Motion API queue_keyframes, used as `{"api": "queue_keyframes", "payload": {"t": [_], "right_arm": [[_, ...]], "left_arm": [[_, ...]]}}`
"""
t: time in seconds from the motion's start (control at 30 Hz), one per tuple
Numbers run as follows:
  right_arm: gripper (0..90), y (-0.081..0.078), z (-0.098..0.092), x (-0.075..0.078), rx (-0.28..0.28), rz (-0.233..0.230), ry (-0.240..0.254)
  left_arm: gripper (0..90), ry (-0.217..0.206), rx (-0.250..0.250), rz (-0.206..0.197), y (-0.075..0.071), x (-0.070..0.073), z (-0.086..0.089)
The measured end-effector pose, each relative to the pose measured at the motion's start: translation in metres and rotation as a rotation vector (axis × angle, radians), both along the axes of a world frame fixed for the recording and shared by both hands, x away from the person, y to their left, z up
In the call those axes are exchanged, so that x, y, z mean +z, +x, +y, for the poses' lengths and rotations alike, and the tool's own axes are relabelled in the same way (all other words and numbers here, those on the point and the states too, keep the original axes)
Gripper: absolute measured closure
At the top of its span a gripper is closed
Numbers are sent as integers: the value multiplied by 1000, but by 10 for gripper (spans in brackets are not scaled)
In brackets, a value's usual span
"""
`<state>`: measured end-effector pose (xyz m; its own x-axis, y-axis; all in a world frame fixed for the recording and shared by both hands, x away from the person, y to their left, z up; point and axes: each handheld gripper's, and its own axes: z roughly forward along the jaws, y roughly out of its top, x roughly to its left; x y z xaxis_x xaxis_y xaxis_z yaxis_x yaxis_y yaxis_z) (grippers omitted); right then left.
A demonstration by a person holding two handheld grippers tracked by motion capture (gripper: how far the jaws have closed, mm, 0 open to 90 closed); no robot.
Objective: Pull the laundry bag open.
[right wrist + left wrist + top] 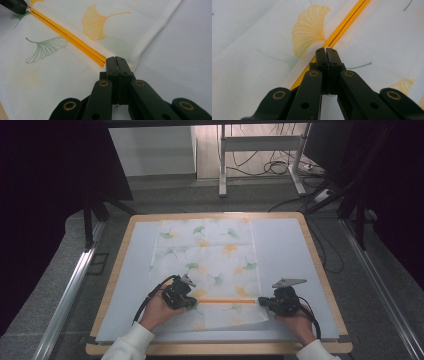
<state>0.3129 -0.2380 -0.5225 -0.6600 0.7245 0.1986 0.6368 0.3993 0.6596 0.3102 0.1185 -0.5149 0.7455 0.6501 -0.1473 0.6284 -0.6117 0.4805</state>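
High view: a person's two hands come in from the near edge of a wooden table (114, 270), each holding a black gripper over a white cloth (210, 255) printed with green and yellow ginkgo leaves.
Cloth: it lies flat on a pale sheet (285, 255) that covers most of the tabletop.
Orange rod: a thin orange rod (227, 301) lies across the near part of the cloth, running level between the two grippers.
Left gripper: the left gripper (192, 303) sits at the rod's left end; in the left gripper view its jaws are pressed together, pinching the cloth right where the rod (347, 23) meets them.
Right gripper: the right gripper (262, 302) sits at the rod's right end, near the cloth's right edge; in the right gripper view its jaws are closed tight on the cloth at the end of the rod (72, 41).
Far end: in the right gripper view, the left gripper (25, 8) touches the rod's other end.
Background: floor, cables and a white table frame (260, 150) lie beyond the table.
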Motion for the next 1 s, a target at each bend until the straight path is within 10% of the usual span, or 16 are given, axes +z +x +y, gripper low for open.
{"api": "queue_keyframes", "payload": {"t": [1.0], "right_arm": [[895,0,0,0,3,-3,-3]], "left_arm": [[900,-15,87,14,-7,-2,37]]}}
